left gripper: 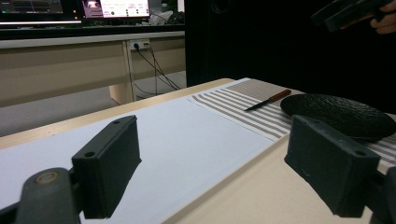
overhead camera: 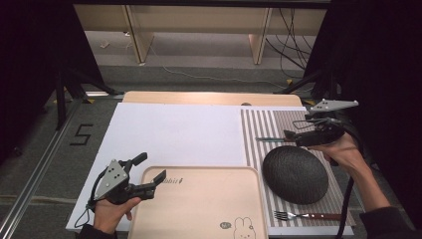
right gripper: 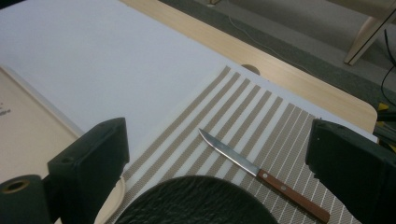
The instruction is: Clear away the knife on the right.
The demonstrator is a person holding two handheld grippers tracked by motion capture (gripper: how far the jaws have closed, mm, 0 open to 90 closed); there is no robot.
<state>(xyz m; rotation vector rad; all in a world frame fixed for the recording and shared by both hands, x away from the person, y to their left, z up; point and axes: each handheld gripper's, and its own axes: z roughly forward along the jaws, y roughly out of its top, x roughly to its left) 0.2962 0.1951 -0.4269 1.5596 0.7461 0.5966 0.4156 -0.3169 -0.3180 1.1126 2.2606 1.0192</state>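
High view: right gripper is hovering over the striped placemat, above the knife, which is lying flat on the mat just behind the black plate. Right hand is gripping the tool from the mat's right edge, cable hanging down past the wrist. Right gripper view: jaws are standing wide apart, nothing between them, knife is sitting in the gap below, blade toward the white sheet, wooden handle toward the right jaw, plate rim just beside the blade's near side; can't tell if knife and plate are touching. Left gripper is sitting at the near-left corner of the table, jaws also spread wide and empty, one jaw reaching over the back-left rim of the beige tray, left hand holding it from below. Left gripper view: jaws are framing the white sheet, with the knife and plate farther off on the placemat, right gripper showing up at top right. A fork is lying on the mat's near edge, well apart from the knife, plate between them. Tray is carrying a rabbit print near its front.
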